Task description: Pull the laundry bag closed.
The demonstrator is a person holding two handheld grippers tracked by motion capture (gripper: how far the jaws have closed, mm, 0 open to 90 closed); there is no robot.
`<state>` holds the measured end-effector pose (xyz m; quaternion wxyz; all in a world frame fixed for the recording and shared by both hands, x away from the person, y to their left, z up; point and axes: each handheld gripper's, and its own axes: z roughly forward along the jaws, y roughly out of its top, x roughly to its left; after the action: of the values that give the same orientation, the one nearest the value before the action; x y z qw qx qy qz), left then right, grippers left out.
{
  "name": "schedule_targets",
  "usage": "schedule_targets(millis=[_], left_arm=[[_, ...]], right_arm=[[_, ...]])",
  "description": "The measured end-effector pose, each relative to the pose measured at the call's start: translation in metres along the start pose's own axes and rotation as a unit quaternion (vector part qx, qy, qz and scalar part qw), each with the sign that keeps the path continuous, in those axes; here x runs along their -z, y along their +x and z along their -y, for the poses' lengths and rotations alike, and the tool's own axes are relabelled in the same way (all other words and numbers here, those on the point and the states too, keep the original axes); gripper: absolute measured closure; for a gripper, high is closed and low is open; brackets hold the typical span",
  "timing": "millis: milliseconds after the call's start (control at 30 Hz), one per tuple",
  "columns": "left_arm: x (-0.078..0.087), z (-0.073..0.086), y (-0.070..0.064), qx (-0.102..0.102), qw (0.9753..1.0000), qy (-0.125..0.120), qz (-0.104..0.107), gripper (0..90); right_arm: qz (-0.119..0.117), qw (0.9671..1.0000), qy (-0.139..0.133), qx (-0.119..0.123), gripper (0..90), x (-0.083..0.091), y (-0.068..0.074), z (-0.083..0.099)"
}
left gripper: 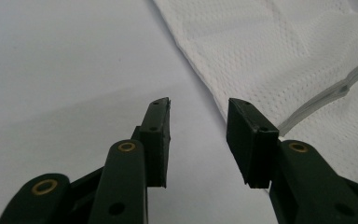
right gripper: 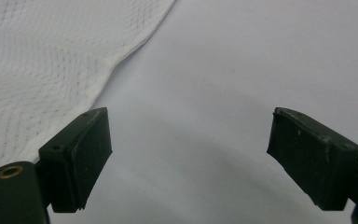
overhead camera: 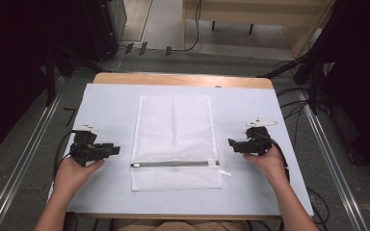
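Pale blue covering is lying over the desk (overhead camera: 106, 101), and a white mesh laundry bag (overhead camera: 173, 130) is lying flat at its middle, grey zipper (overhead camera: 173, 164) running across near the person's edge. Flanking the bag, the left hand-held gripper (overhead camera: 117, 150) and right hand-held gripper (overhead camera: 231, 143) are both resting open, gripping nothing.

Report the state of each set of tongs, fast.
Left tongs: open, holding nothing, beside the white mesh bag.
Right tongs: open wider, holding nothing, over the bare table cover.
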<state>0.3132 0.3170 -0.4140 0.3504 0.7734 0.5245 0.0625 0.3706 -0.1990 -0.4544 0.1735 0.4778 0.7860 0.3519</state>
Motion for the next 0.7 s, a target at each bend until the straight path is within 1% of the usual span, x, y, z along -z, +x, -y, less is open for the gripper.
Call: schedule_targets(millis=[33,100,167,233,267,367,400,467,500,533,600,700], left_arm=[[0.0,-0.0004,0.0,0.001,1.0,-0.001,0.002,56.5],[-0.0005,-0.0008,0.0001,-0.004,1.0,-0.001,-0.001,52.9],[-0.0016,-0.0016,0.0014,-0.002,1.0,-0.001,0.0,48.1],[-0.0021,-0.0022,0.0023,0.001,1.0,0.0,0.0,44.6],[-0.0023,-0.0023,0.0023,0.001,1.0,-0.001,0.0,44.4],[-0.0024,-0.003,0.002,0.004,1.0,-0.005,0.005,41.8],[-0.0022,-0.0033,0.0021,0.001,0.9999,-0.005,0.009,41.8],[-0.0023,-0.0033,0.0019,0.002,0.9999,-0.008,0.009,40.6],[-0.0025,-0.0029,0.0015,-0.004,0.9998,-0.009,0.015,38.5],[-0.0021,-0.0028,0.0015,-0.006,0.9999,-0.005,0.011,38.4],[-0.0021,-0.0024,0.0016,-0.007,0.9999,-0.006,0.005,38.6],[-0.0017,-0.0023,0.0032,0.0,0.9999,-0.007,0.007,37.9]], right_arm=[[0.0,1.0,-0.002,-0.002,14.1,0.0007,0.0002,-0.0002],[-0.003,1.0,-0.006,-0.006,14.0,0.0022,-0.0005,-0.0008],[-0.005,0.9999,-0.007,-0.011,14.0,0.0029,-0.0007,-0.0011],[-0.003,0.9999,-0.007,-0.007,14.3,0.0035,-0.0006,-0.0009],[-0.001,1.0,-0.006,-0.003,14.9,0.0039,-0.0002,-0.0007],[-0.006,1.0,-0.004,0.005,19.4,0.0048,0.0013,-0.0003],[-0.006,1.0,-0.002,0.007,19.9,0.0053,0.0022,-0.0004],[-0.006,1.0,0.0,0.008,22.9,0.0061,0.0038,-0.0006],[-0.007,0.9999,0.001,0.011,23.3,0.0063,0.0044,-0.0006],[-0.008,0.9999,0.002,0.013,23.8,0.0063,0.0047,-0.0007],[-0.008,0.9998,0.003,0.015,25.6,0.0062,0.006,-0.0011],[-0.011,0.9997,0.005,0.019,28.4,0.0066,0.0086,-0.0015]])
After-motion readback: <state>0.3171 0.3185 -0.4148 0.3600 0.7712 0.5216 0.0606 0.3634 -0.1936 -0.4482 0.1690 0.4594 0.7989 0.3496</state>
